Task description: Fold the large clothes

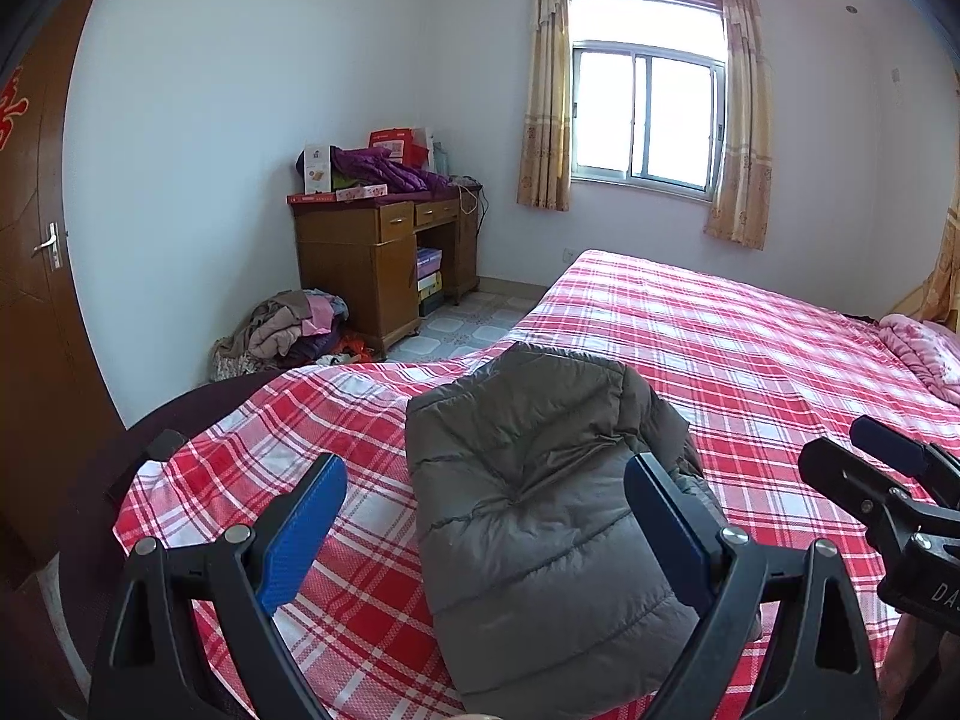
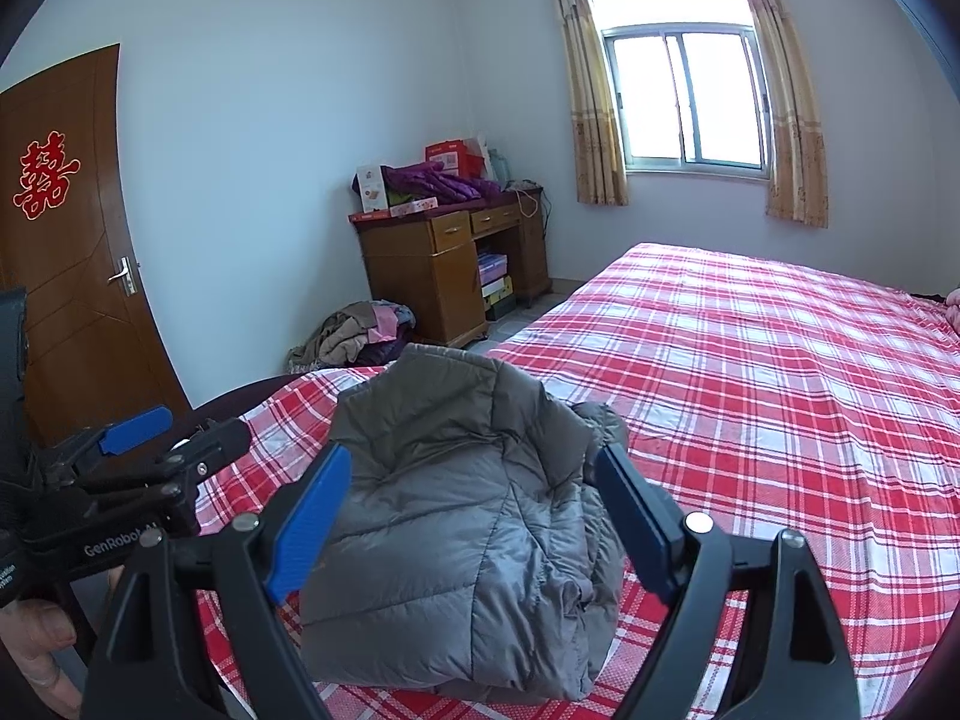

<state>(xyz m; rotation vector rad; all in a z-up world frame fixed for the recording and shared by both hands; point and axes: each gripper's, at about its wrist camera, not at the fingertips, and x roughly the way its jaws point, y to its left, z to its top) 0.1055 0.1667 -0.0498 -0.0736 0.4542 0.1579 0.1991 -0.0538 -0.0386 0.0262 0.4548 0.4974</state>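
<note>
A grey quilted puffer jacket [image 1: 540, 516] lies folded into a compact bundle on the near corner of the red-and-white plaid bed [image 1: 750, 348]. It also shows in the right wrist view [image 2: 468, 528]. My left gripper [image 1: 486, 516] is open and empty, its blue pads held above and around the bundle without touching it. My right gripper [image 2: 474, 510] is open and empty, also raised over the jacket. The right gripper also shows at the right edge of the left wrist view [image 1: 864, 468], and the left gripper at the left edge of the right wrist view [image 2: 174, 432].
A wooden desk [image 1: 384, 252] piled with boxes and purple clothes stands at the far wall. A heap of clothes [image 1: 288, 330] lies on the floor beside it. A brown door [image 2: 66, 252] is at the left. A pink blanket [image 1: 924, 354] lies at the bed's far right. A curtained window [image 1: 648, 114] is behind.
</note>
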